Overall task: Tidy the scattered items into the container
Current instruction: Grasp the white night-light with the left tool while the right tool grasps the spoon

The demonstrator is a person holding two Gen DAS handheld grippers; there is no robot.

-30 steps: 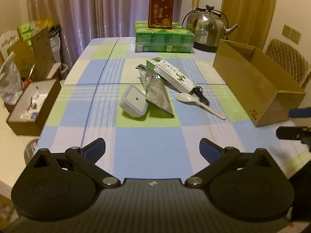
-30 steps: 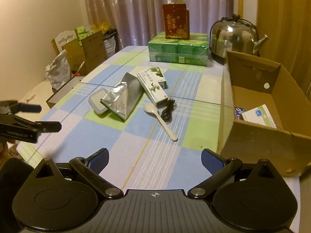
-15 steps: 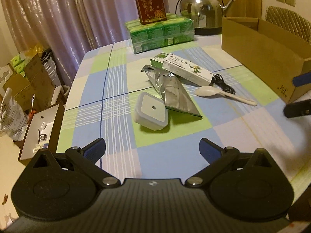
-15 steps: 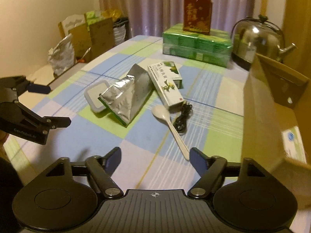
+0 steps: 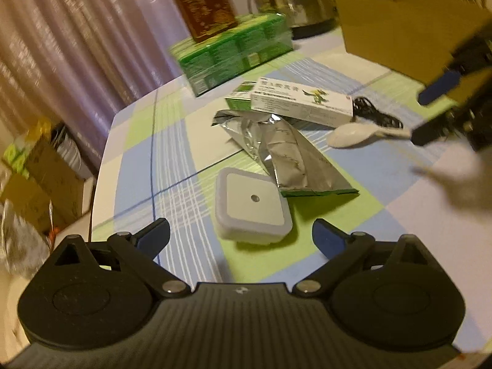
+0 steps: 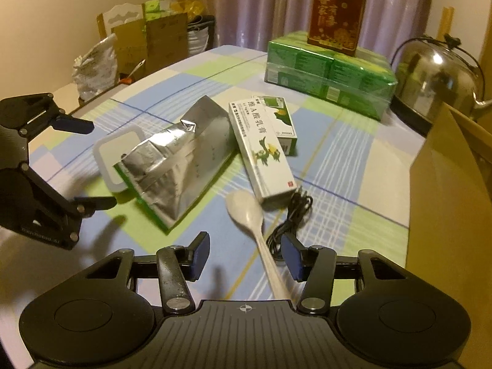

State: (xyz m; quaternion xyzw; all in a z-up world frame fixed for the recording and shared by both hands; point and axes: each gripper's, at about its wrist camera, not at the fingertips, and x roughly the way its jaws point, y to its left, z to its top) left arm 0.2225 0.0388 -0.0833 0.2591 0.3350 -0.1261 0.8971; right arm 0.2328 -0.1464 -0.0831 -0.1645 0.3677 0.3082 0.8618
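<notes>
A white square lidded box (image 5: pixel 253 204) lies on the checked cloth just ahead of my left gripper (image 5: pixel 241 236). Its jaws are closing, both pads still clear of the box. Beside it lie a silver foil pouch (image 5: pixel 286 156), a long white carton (image 5: pixel 301 104), a black cable (image 6: pixel 292 215) and a pale spoon (image 6: pixel 249 212). The spoon's handle runs between the fingers of my right gripper (image 6: pixel 246 255). These jaws are closing too, and I see no pad pressing on the handle. The brown cardboard container (image 6: pixel 446 184) stands open at the right.
Wrapped green packs (image 6: pixel 329 73) with a dark red box (image 6: pixel 335 12) on top stand at the back beside a steel kettle (image 6: pixel 436 77). A small green carton (image 6: pixel 281 123) lies under the long one. Bags and boxes (image 6: pixel 138 43) crowd the floor past the table's left edge.
Both grippers have come forward and down toward the items. The left has rolled and now faces the white box. The right jaws have narrowed around the spoon's handle.
</notes>
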